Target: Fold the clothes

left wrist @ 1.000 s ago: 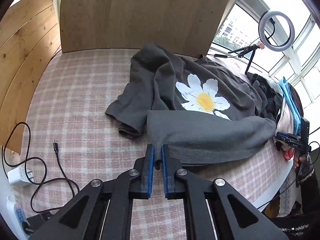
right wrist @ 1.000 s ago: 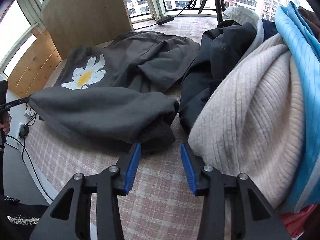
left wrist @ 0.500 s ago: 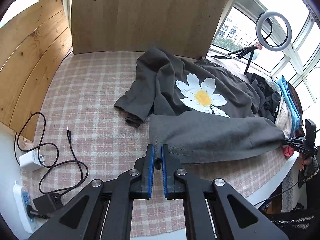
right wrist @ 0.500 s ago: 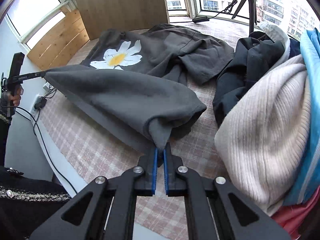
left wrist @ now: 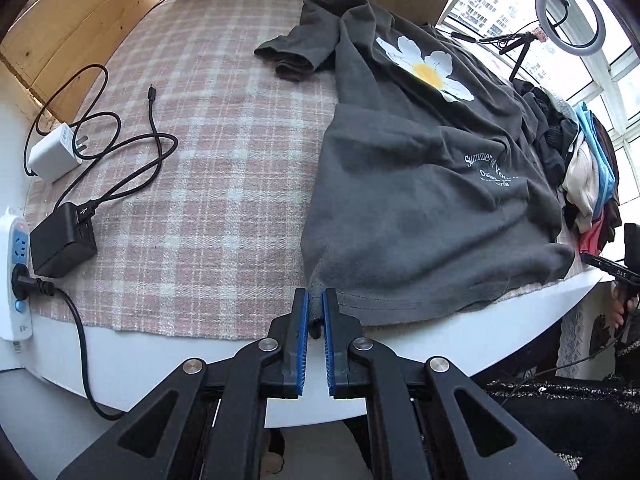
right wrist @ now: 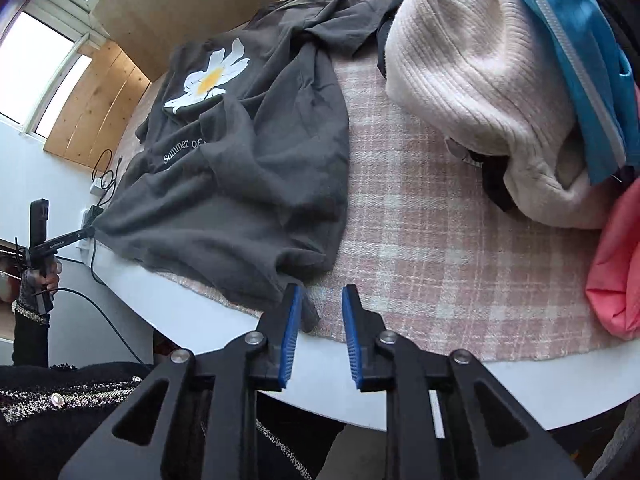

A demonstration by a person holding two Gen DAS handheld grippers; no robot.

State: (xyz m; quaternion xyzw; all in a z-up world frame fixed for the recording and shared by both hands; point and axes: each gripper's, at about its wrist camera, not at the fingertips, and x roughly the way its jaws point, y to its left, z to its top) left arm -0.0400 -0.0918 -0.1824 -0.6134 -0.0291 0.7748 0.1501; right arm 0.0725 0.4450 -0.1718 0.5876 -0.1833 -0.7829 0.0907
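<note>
My left hand-held gripper (left wrist: 314, 312) pinches the grey T-shirt (left wrist: 420, 208) hem at the desk's near edge; my right hand-held gripper (right wrist: 318, 312) gapes, needing to re-grip before spreading it flat.

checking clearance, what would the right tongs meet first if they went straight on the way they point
Probably the pink plaid tablecloth; the open right tongs point at bare cloth, the grey t-shirt hem just beside, though depth is unclear.

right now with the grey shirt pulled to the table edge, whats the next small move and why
Probably open the left gripper and let go. The grey T-shirt already lies spread with its hem at the near table edge. The right gripper stands open with the other hem corner loose beside it, while the left is clamped on its corner, so nothing is left to pull.
</note>
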